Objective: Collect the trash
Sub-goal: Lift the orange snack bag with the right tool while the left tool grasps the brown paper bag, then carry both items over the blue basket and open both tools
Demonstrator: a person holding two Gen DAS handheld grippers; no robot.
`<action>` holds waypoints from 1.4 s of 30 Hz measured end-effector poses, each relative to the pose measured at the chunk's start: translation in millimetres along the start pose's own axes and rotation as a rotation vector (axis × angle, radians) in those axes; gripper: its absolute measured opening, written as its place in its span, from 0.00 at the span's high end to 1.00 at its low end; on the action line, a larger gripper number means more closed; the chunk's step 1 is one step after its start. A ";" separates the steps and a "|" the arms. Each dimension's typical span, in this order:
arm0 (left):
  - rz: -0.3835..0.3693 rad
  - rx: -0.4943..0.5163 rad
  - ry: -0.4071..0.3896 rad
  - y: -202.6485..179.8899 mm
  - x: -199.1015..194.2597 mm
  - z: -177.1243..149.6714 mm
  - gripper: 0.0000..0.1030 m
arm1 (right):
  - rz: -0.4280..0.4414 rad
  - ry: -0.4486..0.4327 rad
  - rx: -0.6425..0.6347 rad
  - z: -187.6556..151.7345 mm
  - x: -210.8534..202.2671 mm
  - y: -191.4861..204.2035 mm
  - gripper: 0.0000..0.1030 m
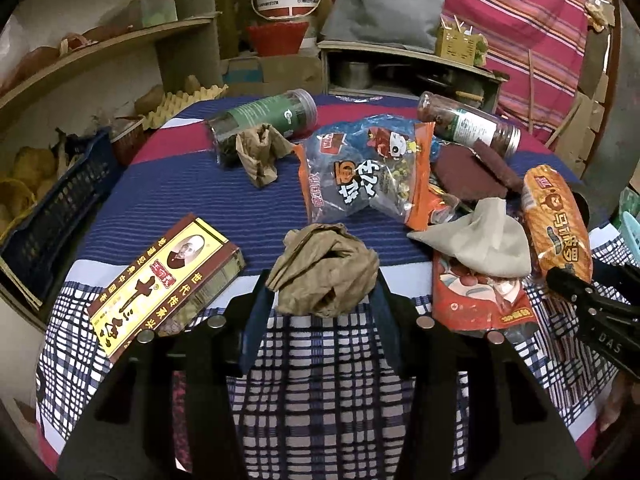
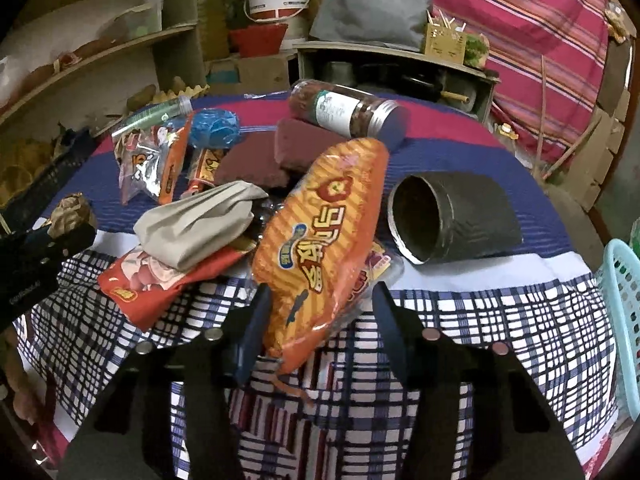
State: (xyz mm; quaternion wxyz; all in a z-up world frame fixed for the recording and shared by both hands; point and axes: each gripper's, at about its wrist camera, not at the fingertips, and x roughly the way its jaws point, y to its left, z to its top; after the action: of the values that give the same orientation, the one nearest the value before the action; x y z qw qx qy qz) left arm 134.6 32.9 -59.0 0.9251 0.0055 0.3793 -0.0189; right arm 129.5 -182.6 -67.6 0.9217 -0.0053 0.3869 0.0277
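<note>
A crumpled brown paper wad (image 1: 324, 272) sits at the table's near edge, and my left gripper (image 1: 322, 292) is shut on it, one pad on each side. An orange snack bag (image 2: 320, 240) lies tilted over other wrappers between the fingers of my right gripper (image 2: 320, 308). The left finger touches the bag, while a gap shows beside the right finger, so this gripper is open. A second brown wad (image 1: 260, 152), a blue-and-orange snack bag (image 1: 360, 172), a grey crumpled wad (image 1: 480, 240) and a red packet (image 1: 480, 300) lie around.
Two lying jars (image 1: 264, 120) (image 1: 468, 124), a yellow-red box (image 1: 160, 284) and a dark open can (image 2: 448, 216) rest on the checked tablecloth (image 1: 320, 400). A turquoise basket (image 2: 624, 312) stands at the right, a dark blue crate (image 1: 60, 216) at the left.
</note>
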 end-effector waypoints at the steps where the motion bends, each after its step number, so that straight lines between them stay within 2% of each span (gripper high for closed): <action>1: 0.001 -0.001 0.000 0.1 -0.1 -0.5 0.54 | 0.004 0.004 0.005 -0.7 0.6 -0.6 0.50; 5: 0.003 -0.005 0.002 1.0 -0.1 -1.1 0.54 | 0.030 0.016 0.012 -2.0 2.3 -2.3 0.51; 7: 0.005 -0.006 0.000 1.9 -1.6 -0.9 0.54 | 0.033 0.005 0.007 -1.8 0.1 -2.8 0.62; 9: 0.006 -0.007 -0.007 2.5 -4.6 0.0 0.54 | 0.073 -0.004 0.004 -0.5 -4.1 -3.6 0.84; 17: 0.009 0.006 -0.040 -2.2 -25.2 6.0 0.54 | 0.159 -0.052 0.017 0.9 -29.9 -13.2 0.84; 25: -0.015 0.039 -0.077 -28.3 -50.0 20.5 0.54 | 0.177 -0.092 0.033 -2.7 -60.8 -48.6 0.84; 32: -0.056 0.103 -0.107 -86.3 -60.6 34.9 0.54 | 0.134 -0.131 0.084 -3.0 -90.6 -107.9 0.84; 42: -0.166 0.224 -0.165 -217.8 -68.9 43.2 0.54 | 0.018 -0.152 0.177 -27.9 -129.3 -218.3 0.84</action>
State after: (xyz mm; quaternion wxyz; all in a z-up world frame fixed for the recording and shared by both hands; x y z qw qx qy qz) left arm 107.4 -183.6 21.1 0.9419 0.0758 0.2967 -0.1378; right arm 31.3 -407.5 2.6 0.9449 0.0819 0.3170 0.0020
